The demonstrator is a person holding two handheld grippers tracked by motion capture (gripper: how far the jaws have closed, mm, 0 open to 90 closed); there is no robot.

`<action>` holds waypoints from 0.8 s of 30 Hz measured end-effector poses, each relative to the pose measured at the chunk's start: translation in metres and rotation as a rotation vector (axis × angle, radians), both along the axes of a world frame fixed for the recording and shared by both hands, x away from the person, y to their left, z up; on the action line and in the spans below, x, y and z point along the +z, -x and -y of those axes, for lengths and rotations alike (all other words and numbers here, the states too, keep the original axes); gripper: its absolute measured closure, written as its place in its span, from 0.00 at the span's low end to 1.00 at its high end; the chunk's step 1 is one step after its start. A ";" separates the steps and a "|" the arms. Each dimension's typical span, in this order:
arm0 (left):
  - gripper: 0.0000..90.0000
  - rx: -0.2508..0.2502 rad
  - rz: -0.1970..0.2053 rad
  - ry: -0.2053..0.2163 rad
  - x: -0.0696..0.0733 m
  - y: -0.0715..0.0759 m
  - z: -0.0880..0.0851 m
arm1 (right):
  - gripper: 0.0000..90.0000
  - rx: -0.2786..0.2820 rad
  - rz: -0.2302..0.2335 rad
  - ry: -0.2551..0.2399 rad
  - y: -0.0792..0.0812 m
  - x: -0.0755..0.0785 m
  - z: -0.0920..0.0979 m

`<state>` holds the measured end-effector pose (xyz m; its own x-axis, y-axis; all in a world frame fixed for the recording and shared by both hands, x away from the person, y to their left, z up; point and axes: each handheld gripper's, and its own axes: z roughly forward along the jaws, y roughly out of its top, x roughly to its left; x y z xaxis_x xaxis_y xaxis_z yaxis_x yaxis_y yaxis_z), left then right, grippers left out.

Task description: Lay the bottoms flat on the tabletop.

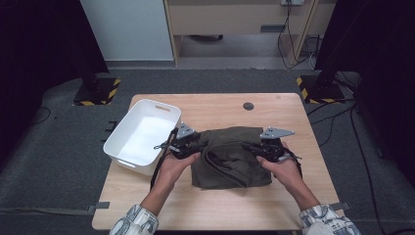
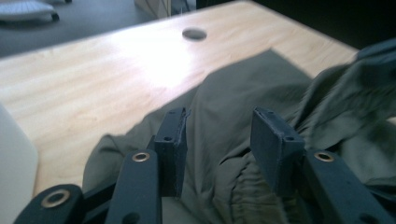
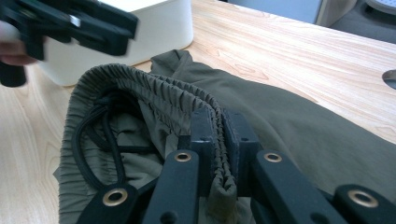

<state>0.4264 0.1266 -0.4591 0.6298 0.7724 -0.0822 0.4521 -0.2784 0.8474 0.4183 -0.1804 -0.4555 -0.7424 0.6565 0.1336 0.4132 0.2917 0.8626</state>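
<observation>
From the high view, the olive trousers point(image 1: 230, 156) lie bunched in the middle of the worktop point(image 1: 215, 105), just right of the white tub point(image 1: 138, 136); my left gripper point(image 1: 182, 143) sits at the trousers' left edge, between them and the tub, and my right gripper point(image 1: 264, 147) at their right edge; the garment's long axis runs across from one gripper to the other, so I judge that the next move turns on which end is held.

In the left gripper view, my left gripper point(image 2: 219, 140) has its jaws standing apart, pads pressing on nothing; the trousers point(image 2: 243, 93) lie below and ahead of the gap, loose cloth bulging between the jaws without being pinched; the round hole point(image 2: 194, 33) in the worktop lies beyond the trousers.

In the right gripper view, my right gripper point(image 3: 219, 140) has its jaws clamped on the gathered elastic waistband point(image 3: 154, 88) of the trousers, the fold squeezed between the pads; a black drawstring point(image 3: 100, 135) loops inside the waist opening to the left of the grip; the tub point(image 3: 140, 32) stands beyond the trousers, and my other gripper point(image 3: 70, 25) hangs blurred before it; so the right end is secured and the left is free.
</observation>
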 end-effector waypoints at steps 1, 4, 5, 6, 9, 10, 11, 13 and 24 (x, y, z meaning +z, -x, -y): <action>0.61 -0.001 -0.005 -0.009 -0.003 -0.001 0.001 | 0.93 0.000 0.003 -0.002 0.001 0.000 0.000; 0.62 0.000 -0.020 -0.019 -0.011 -0.003 0.003 | 0.93 0.008 0.004 -0.006 0.003 0.000 0.001; 0.62 -0.006 -0.026 -0.015 -0.014 -0.003 0.003 | 0.92 0.009 0.001 -0.009 0.004 0.000 0.002; 0.62 -0.008 -0.029 -0.019 -0.016 -0.002 0.004 | 0.92 0.014 -0.001 -0.009 0.004 -0.001 0.003; 0.63 -0.023 -0.036 -0.033 -0.022 0.001 0.006 | 0.90 0.021 -0.011 -0.013 0.006 -0.003 0.006; 0.63 -0.025 -0.036 -0.032 -0.022 0.002 0.006 | 0.88 0.022 -0.018 -0.014 0.007 -0.004 0.006; 0.63 -0.026 -0.034 -0.029 -0.023 0.003 0.007 | 0.85 0.019 -0.019 -0.016 0.007 -0.004 0.006; 0.63 -0.026 -0.034 -0.028 -0.024 0.005 0.007 | 0.80 0.012 -0.027 -0.028 0.008 -0.005 0.007; 0.64 -0.043 -0.045 -0.019 -0.034 0.016 0.008 | 0.65 0.025 -0.054 -0.047 0.011 -0.002 0.009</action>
